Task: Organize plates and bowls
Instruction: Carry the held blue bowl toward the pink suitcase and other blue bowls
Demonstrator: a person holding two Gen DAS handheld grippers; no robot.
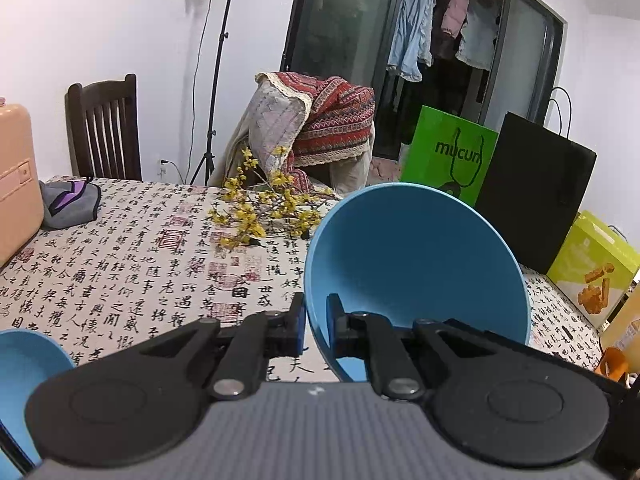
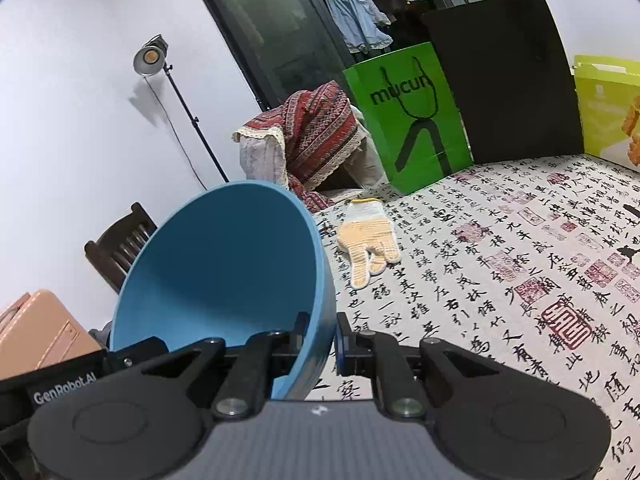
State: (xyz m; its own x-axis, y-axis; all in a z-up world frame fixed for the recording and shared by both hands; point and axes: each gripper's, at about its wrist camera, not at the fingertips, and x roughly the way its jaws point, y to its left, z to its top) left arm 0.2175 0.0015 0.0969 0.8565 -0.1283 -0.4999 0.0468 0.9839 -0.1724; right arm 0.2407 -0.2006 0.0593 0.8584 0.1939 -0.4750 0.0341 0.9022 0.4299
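In the left wrist view my left gripper (image 1: 316,320) is shut on the near rim of a blue bowl (image 1: 416,260), which tilts up and to the right above the calligraphy tablecloth (image 1: 120,260). In the right wrist view my right gripper (image 2: 322,330) is shut on the rim of a second blue bowl (image 2: 224,264), tilted up and to the left, one finger inside and one outside. Part of another blue dish (image 1: 24,368) shows at the lower left of the left wrist view. The left gripper's black body (image 2: 60,384) appears low on the left in the right wrist view.
A yellow flower branch (image 1: 260,208), a grey-purple cloth (image 1: 68,200) and a pink case (image 1: 16,176) lie on the table's left. A knit glove (image 2: 368,240) lies ahead of the right gripper. A green bag (image 2: 408,120), black bag (image 2: 504,80) and yellow-green box (image 1: 592,264) line the far edge.
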